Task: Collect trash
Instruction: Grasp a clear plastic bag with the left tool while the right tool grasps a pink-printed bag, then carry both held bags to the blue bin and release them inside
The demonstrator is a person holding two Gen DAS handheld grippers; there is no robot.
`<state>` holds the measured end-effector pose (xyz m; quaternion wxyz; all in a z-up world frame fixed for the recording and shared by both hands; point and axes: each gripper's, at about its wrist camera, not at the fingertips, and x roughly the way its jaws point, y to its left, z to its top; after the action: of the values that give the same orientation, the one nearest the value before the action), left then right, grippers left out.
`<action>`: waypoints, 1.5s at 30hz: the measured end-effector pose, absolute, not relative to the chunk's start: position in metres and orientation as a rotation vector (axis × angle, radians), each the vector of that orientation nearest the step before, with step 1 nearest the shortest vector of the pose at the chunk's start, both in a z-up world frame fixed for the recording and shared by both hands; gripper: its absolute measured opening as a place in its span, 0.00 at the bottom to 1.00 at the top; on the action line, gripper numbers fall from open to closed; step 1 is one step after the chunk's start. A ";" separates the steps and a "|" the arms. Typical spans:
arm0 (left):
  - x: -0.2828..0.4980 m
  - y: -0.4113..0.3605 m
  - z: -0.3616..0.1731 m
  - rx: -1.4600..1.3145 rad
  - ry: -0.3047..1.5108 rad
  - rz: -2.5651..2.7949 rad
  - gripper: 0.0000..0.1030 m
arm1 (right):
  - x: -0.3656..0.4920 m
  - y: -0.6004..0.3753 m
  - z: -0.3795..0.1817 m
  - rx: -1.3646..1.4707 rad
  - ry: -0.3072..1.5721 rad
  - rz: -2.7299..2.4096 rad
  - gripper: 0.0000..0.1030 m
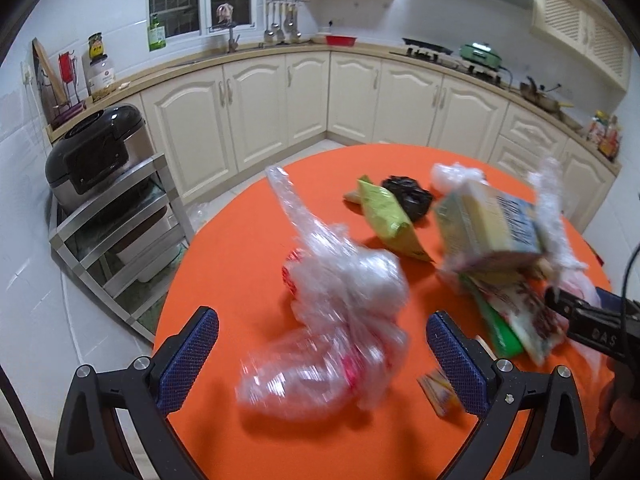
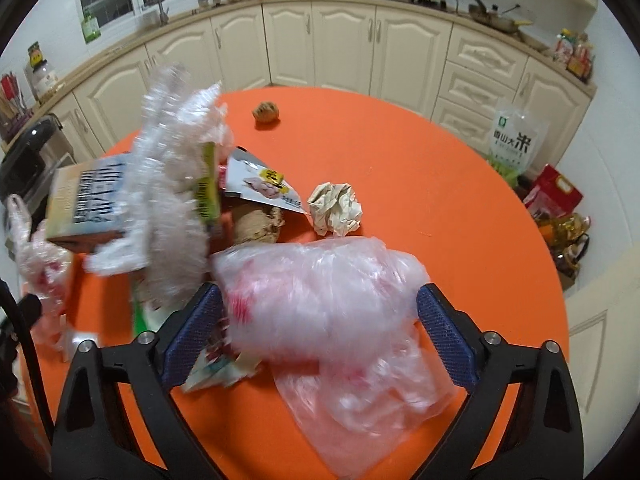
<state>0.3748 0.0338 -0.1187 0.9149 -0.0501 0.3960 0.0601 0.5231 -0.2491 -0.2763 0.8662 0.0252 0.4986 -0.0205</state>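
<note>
Trash lies on a round orange table. In the left wrist view my left gripper is open, its jaws either side of a crumpled clear plastic bag with a clear bottle in it. A green snack packet, a black crumpled bag and a blurred carton in clear plastic lie beyond. In the right wrist view my right gripper is open around a pinkish clear plastic bag. The carton, a crumpled paper ball, a white food packet and a brown lump lie ahead.
Cream kitchen cabinets ring the room. A black rice cooker sits on a metal rack left of the table. A rice bag and red packages stand on the floor right of the table.
</note>
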 end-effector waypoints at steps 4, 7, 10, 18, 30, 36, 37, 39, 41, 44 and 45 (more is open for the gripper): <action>0.408 0.033 -0.134 -0.114 0.824 0.115 0.91 | 0.529 -0.247 -0.278 0.019 1.034 -0.041 0.92; 0.426 0.033 -0.145 -0.123 0.856 0.056 0.62 | 0.529 -0.242 -0.279 -0.016 1.023 -0.033 0.88; 0.435 0.033 -0.154 -0.128 0.875 0.035 0.54 | 0.526 -0.244 -0.277 -0.006 1.008 -0.013 0.84; 0.427 0.039 -0.158 -0.131 0.857 0.007 0.50 | 0.511 -0.275 -0.271 0.145 0.986 0.040 0.79; 0.343 0.040 -0.122 -0.143 0.767 -0.046 0.50 | 0.454 -0.314 -0.241 0.315 0.910 0.091 0.78; 0.295 -0.002 -0.081 -0.087 0.682 -0.140 0.50 | 0.417 -0.336 -0.210 0.376 0.818 0.113 0.78; 0.289 -0.006 -0.079 -0.083 0.675 -0.152 0.50 | 0.411 -0.340 -0.207 0.380 0.806 0.109 0.78; 0.274 -0.034 -0.066 -0.059 0.647 -0.213 0.50 | 0.393 -0.357 -0.196 0.392 0.771 0.084 0.78; 0.265 -0.055 -0.061 -0.036 0.632 -0.256 0.50 | 0.376 -0.376 -0.188 0.404 0.741 0.049 0.78; 0.254 -0.096 -0.057 0.000 0.623 -0.352 0.50 | 0.350 -0.412 -0.179 0.426 0.706 -0.020 0.78; 0.250 -0.111 -0.057 0.009 0.624 -0.388 0.50 | 0.341 -0.424 -0.177 0.429 0.698 -0.050 0.78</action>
<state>0.2502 -0.1111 -0.0569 0.9332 0.0046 0.3050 -0.1899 0.3408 -0.4236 -0.1775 0.9169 0.2087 0.3392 -0.0242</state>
